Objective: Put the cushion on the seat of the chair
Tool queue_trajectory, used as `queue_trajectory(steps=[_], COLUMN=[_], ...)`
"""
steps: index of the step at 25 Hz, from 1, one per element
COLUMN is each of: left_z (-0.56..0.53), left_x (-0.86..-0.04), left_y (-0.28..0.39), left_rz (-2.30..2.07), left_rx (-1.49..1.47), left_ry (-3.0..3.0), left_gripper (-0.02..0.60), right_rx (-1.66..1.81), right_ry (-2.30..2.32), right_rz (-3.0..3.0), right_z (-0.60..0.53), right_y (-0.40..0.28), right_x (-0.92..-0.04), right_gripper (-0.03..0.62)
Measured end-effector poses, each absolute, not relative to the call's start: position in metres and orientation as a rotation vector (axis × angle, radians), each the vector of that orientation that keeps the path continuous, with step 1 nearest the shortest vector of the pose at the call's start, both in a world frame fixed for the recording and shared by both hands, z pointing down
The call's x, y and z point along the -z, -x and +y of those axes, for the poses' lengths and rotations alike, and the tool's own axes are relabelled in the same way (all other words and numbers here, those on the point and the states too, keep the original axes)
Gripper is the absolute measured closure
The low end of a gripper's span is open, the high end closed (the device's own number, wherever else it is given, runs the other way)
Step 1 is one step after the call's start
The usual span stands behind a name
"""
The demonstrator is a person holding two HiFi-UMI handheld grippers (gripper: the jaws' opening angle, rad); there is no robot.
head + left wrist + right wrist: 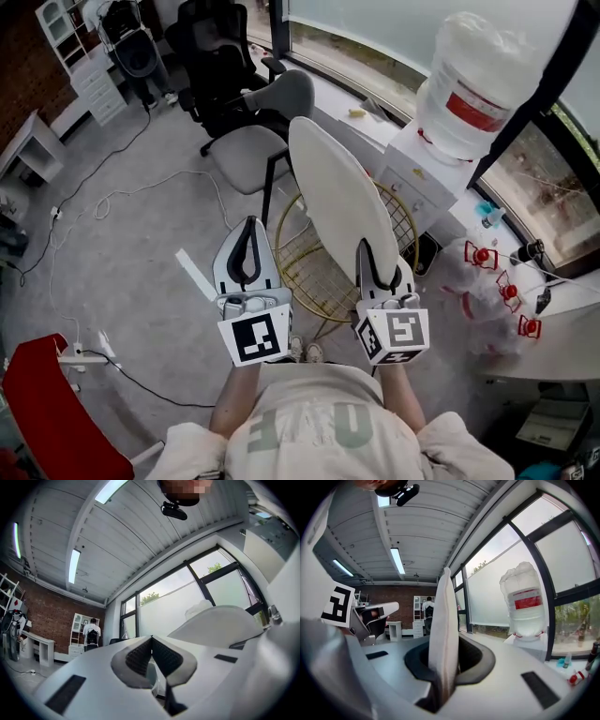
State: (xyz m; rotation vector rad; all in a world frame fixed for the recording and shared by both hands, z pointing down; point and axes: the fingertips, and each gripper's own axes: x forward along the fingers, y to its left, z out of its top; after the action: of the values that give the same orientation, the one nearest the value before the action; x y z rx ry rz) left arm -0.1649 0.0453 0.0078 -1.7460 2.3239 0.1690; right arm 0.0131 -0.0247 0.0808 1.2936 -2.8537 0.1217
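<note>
A white round cushion (336, 192) stands on edge, held up over a gold wire chair (302, 255). My right gripper (367, 251) is shut on the cushion's near rim, and the cushion (444, 616) rises straight up between its pads (471, 656). To the left of the cushion, my left gripper (249, 227) hangs over the floor beside the chair, shut with nothing in it; its fingertips (151, 640) meet. From the left gripper view the cushion (220, 625) shows at the right. The cushion hides much of the chair's seat.
A grey office chair (251, 150) and a black one (214, 56) stand behind the wire chair. A water bottle (467, 89) sits on a white cabinet (427, 173) at the right. A red chair (47, 408) is at the lower left, and cables (112, 202) cross the floor.
</note>
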Motion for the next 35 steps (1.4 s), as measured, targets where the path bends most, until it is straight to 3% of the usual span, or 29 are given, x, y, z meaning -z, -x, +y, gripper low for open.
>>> queue_trajectory(steps=[9,20,25,35], left_z=[0.035,-0.002,-0.032,-0.070], left_x=[-0.018,-0.079,-0.150,-0.292], left_y=[0.174,0.187,0.181,0.187], left_rz=[2.304,2.340,2.366,2.377], left_rx=[-0.132,0.026,0.147,0.258], left_ry=[1.785,1.884,1.968,2.011], left_gripper=[0.568,0.568,0.568,0.568], right_rx=[-0.184,-0.963,-1.512,-2.174], right_ry=[-1.379,-1.416,-1.345,-1.212], right_rz=[-2.768,-2.709,-2.586,-2.394], right_z=[-0.041,-0.082,-0.093,-0.112], right_y=[-0.021,-0.032,-0.032,-0.018], right_x=[-0.101,-0.181,-0.263,-0.402], right_gripper=[0.548,0.548,0.549,0.549])
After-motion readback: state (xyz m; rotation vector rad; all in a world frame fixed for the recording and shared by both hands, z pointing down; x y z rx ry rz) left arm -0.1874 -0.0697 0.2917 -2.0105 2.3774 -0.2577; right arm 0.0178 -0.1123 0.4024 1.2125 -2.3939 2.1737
